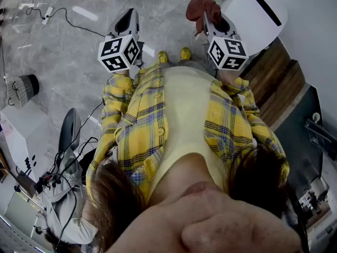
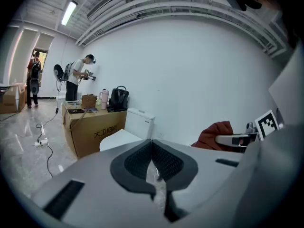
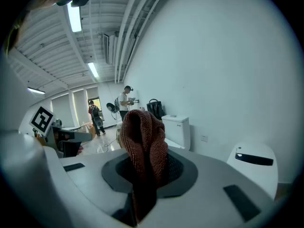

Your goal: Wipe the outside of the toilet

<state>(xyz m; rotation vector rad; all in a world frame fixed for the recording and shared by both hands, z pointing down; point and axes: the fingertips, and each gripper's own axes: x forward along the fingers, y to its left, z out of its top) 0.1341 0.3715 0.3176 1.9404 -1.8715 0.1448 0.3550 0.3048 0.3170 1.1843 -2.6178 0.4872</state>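
Note:
My right gripper (image 1: 209, 19) is shut on a red-brown cloth (image 1: 202, 7); in the right gripper view the cloth (image 3: 142, 144) stands up bunched between the jaws. A white toilet (image 1: 258, 12) with a dark slot on its lid sits just right of that gripper, and its lid (image 3: 254, 167) shows at the lower right. My left gripper (image 1: 128, 19) is held beside it over the floor, its jaws shut with nothing between them (image 2: 152, 145). A second white toilet (image 2: 135, 127) with a tank stands by the wall further off, apart from both grippers.
A wooden platform (image 1: 276, 83) lies under the near toilet. A cardboard box (image 2: 90, 127) carrying bags stands beside the far toilet. Cables (image 1: 58, 12) trail over the grey marble floor. Two people (image 2: 76, 82) stand at the back.

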